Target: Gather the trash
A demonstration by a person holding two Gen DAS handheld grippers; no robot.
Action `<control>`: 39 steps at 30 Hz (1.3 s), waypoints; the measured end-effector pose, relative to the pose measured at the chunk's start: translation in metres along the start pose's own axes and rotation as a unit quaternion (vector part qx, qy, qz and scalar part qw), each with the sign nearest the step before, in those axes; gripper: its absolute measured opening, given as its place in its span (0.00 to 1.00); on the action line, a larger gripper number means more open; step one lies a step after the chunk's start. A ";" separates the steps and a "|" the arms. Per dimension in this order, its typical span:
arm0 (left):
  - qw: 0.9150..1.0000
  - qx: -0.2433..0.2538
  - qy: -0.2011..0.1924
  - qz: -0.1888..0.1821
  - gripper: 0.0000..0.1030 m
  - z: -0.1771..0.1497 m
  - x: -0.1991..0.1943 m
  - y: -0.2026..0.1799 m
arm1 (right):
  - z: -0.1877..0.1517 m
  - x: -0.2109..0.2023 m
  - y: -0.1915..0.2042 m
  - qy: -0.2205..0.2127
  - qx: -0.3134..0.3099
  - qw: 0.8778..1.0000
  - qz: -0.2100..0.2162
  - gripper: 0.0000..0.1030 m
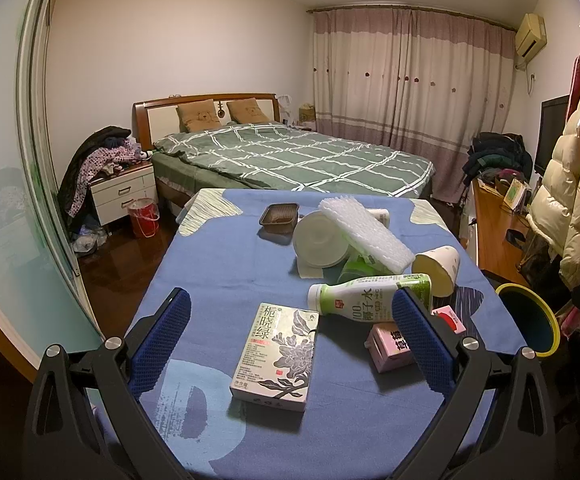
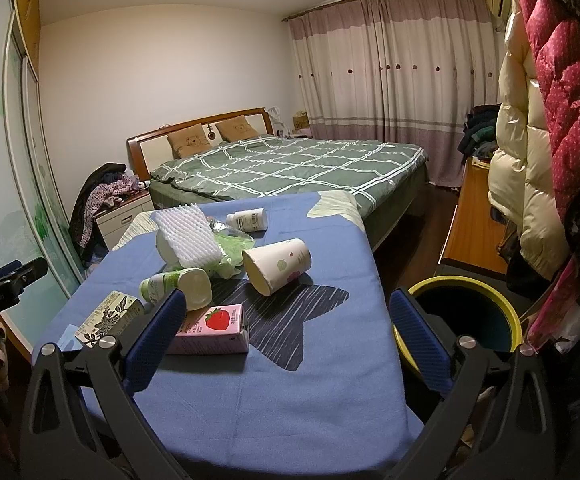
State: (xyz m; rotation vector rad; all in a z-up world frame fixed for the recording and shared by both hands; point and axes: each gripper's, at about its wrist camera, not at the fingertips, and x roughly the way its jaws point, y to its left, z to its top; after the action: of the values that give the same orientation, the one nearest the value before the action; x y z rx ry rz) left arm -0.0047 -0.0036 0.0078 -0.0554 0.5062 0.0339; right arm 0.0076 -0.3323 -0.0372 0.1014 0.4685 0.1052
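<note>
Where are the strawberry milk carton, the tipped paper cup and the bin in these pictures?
strawberry milk carton (image 2: 213, 326): right wrist view, on its pink front face.
tipped paper cup (image 2: 279, 264): right wrist view, on its side wall.
bin (image 2: 466, 282): right wrist view, on its yellow rim.

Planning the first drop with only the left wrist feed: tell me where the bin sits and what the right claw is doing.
Observer: The yellow-rimmed bin stands just off the table's right edge, lower than the tabletop, with its mouth open upward.
Operator: Now report the right claw.
Observer: The right claw is open and empty, above the table's near right corner.
Operator: Check behind the foam sheet.
Observer: A small white bottle lies on its side there, with its printed label facing up.
</note>
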 end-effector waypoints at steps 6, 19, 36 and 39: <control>1.000 0.000 0.001 0.000 0.96 -0.001 0.001 0.000 | 0.000 0.000 0.000 0.000 0.000 1.000 0.000 0.94; 1.000 0.001 0.001 -0.001 0.96 0.000 0.001 -0.001 | 0.000 0.000 0.000 0.001 0.001 1.000 0.000 0.94; 1.000 0.000 0.002 0.000 0.96 0.000 0.002 -0.001 | -0.001 0.002 0.000 0.003 0.002 1.000 0.000 0.94; 1.000 0.000 0.004 0.001 0.96 -0.002 0.004 -0.001 | -0.004 0.004 0.002 0.007 0.002 1.000 0.001 0.94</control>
State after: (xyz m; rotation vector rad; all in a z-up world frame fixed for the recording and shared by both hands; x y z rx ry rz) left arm -0.0026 -0.0043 0.0040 -0.0542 0.5137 0.0360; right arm 0.0090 -0.3293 -0.0424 0.1049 0.4823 0.1068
